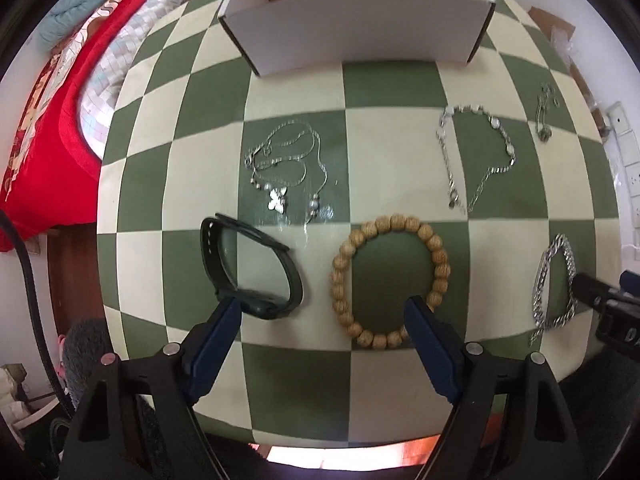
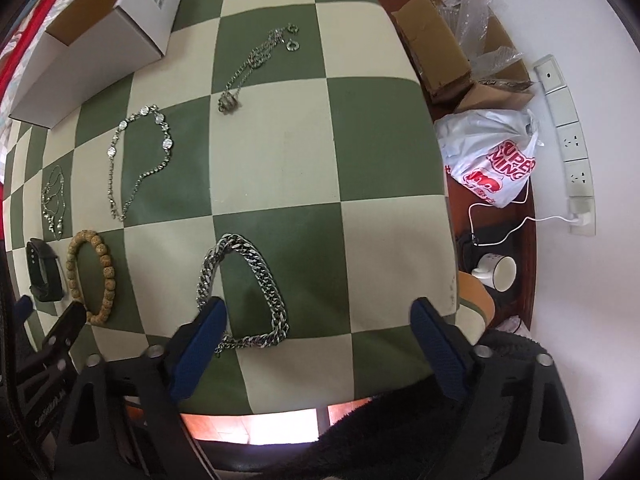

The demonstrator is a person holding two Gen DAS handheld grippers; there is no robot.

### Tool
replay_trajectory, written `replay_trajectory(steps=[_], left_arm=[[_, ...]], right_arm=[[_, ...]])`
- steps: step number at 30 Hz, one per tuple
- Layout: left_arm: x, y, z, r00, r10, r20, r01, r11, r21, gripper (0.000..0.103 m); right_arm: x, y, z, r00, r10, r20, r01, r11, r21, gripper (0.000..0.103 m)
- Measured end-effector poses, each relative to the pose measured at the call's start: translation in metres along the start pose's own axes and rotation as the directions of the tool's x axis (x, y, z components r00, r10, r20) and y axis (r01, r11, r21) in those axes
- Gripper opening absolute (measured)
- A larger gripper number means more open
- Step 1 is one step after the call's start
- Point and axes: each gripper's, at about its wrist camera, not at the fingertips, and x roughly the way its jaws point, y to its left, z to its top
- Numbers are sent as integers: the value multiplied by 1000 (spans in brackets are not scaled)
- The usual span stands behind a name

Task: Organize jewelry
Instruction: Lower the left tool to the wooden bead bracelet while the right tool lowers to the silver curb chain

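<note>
Jewelry lies on a green and cream checkered cloth (image 1: 392,160). My left gripper (image 1: 320,306) is open and empty, above the near edge between a black wristband (image 1: 256,268) and a wooden bead bracelet (image 1: 390,280). A thin butterfly necklace (image 1: 286,168) and a disc-link chain (image 1: 476,152) lie farther back. My right gripper (image 2: 318,312) is open and empty; its left finger sits over the near end of a heavy silver chain bracelet (image 2: 244,284). A white open box (image 1: 356,20) stands at the back.
A fine chain with a ring pendant (image 2: 256,68) lies at the back right. Right of the table are cardboard boxes (image 2: 444,40), a white shopping bag (image 2: 492,160), a mug (image 2: 498,272) and a wall socket strip (image 2: 568,144). Red bedding (image 1: 48,120) lies left.
</note>
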Motion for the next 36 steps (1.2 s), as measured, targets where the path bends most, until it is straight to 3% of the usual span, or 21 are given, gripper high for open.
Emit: replay_trajectory(steps=[3, 10, 15, 20, 23, 26, 29, 32, 36], left_arm=[[-4, -2, 3, 1000, -17, 22, 17, 1000, 4, 76], [-15, -12, -19, 999, -35, 11, 35, 999, 3, 75], [-5, -17, -25, 999, -47, -17, 47, 999, -21, 52], [7, -6, -22, 991, -123, -48, 118, 988, -105, 51], [8, -1, -21, 984, -172, -43, 164, 975, -152, 51], [9, 8, -17, 984, -179, -22, 172, 970, -174, 50], [13, 17, -13, 977, -210, -37, 199, 962, -189, 40], [18, 38, -15, 942, -331, -58, 306, 916, -259, 39], [23, 55, -18, 942, -332, -38, 305, 900, -313, 39]], right_arm=[[7, -3, 2, 1000, -21, -2, 21, 1000, -5, 84], [18, -6, -1, 1000, -11, -10, 11, 1000, -15, 73], [18, -2, -6, 1000, 2, 10, -2, 1000, -27, 63], [15, 3, -7, 999, 22, 24, -21, 999, -40, 49], [14, 5, -9, 999, 24, 28, -22, 999, -47, 49], [14, 5, -9, 999, 24, 28, -22, 999, -50, 49], [13, 7, -10, 999, 24, 27, -22, 998, -52, 49], [13, 5, -11, 999, 30, 20, -29, 999, -44, 49], [15, 0, -9, 999, 35, 11, -35, 999, -32, 49]])
